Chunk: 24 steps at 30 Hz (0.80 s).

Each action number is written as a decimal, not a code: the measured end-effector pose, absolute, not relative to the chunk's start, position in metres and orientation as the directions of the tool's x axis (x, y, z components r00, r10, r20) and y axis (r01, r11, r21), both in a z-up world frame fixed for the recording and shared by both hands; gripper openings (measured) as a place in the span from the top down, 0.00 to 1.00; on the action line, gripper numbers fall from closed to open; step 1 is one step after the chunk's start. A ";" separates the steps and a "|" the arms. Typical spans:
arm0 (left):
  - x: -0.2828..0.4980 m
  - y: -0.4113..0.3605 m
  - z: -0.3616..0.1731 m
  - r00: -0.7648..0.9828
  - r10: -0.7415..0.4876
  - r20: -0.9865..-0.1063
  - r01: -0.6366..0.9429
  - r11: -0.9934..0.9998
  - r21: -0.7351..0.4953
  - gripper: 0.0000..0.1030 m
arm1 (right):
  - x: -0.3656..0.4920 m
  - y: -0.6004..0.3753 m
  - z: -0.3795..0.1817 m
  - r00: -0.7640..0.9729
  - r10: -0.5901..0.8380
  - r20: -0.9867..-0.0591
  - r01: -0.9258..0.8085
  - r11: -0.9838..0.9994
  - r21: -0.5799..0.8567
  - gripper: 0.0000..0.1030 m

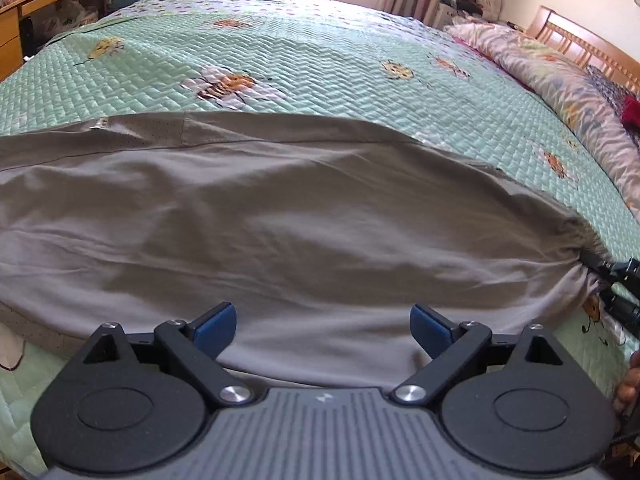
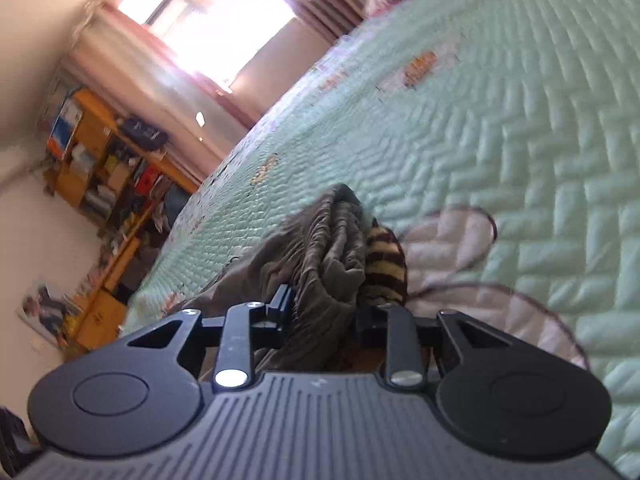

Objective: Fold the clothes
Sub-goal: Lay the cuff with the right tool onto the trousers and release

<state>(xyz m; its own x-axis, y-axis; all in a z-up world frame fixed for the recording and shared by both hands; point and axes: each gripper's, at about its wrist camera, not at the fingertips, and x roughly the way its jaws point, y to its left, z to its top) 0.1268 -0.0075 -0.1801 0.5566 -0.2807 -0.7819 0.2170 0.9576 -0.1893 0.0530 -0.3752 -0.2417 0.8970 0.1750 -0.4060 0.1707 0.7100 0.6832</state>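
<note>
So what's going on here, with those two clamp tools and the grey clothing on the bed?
A person is folding a grey garment spread out on a green quilted bedspread, using a handheld gripper in each hand. The right gripper has the bunched end of the garment between its jaws and appears clamped on it. The left gripper hangs over the near edge of the cloth with its blue pads wide apart, holding nothing. No fold has been made yet.
</note>
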 end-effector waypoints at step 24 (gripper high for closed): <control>0.097 0.011 -0.131 0.653 -0.225 -0.723 0.044 0.964 -0.261 0.05 | -0.032 -0.376 -0.217 0.924 0.137 -0.357 0.175 0.677 0.715 0.48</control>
